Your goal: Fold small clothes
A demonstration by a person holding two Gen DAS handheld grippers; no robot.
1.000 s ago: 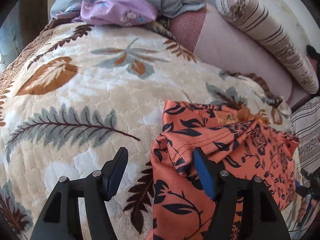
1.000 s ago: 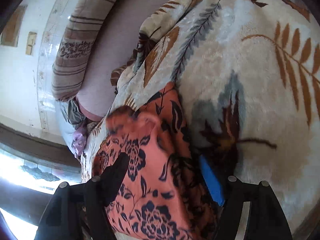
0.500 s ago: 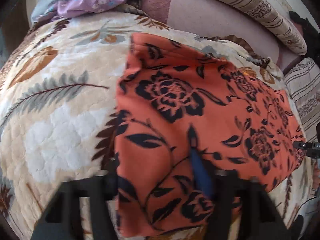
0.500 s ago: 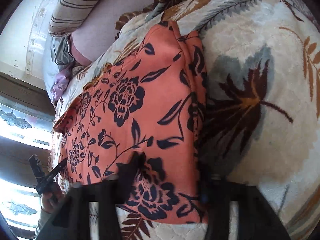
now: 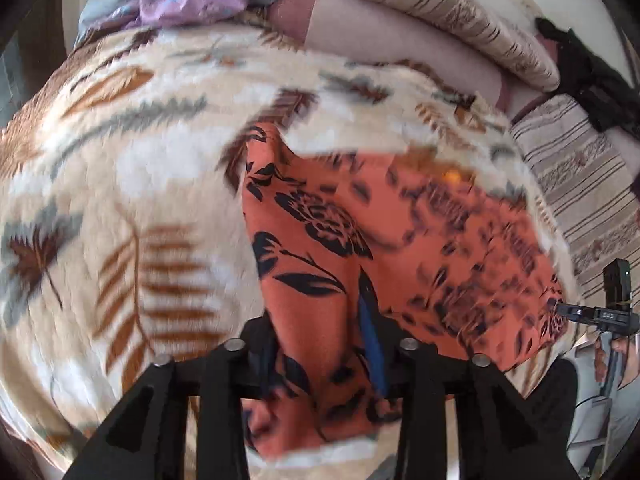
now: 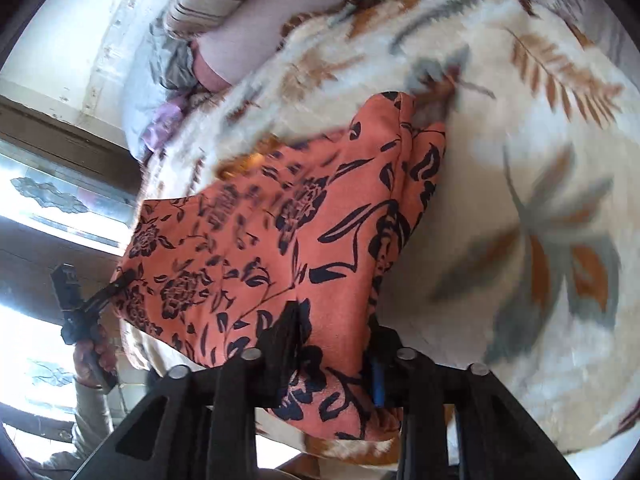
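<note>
Cloth in orange with a dark floral print, a small garment [image 5: 400, 240], is being spread over the leaf-patterned blanket [image 5: 120, 168] of a bed, and every place below is being given from that garment. Its near edge is being gathered between the jaws of the left gripper [image 5: 320, 344] at one corner and the jaws of the right gripper [image 6: 332, 344] at the other. Both pairs of jaws have just been opening, with a fold of the fabric lying between them in each view; whether the pads are being pressed on the fabric cannot be told, as the fabric is covering them. In the right wrist view, the left gripper [image 6: 86, 304] is being seen at the garment's far corner, carried by a hand [image 6: 94, 356]. Beyond the garment, a striped pillow [image 5: 452, 16] and a lilac cloth [image 5: 188, 4] are lying at the head of the bed.
</note>
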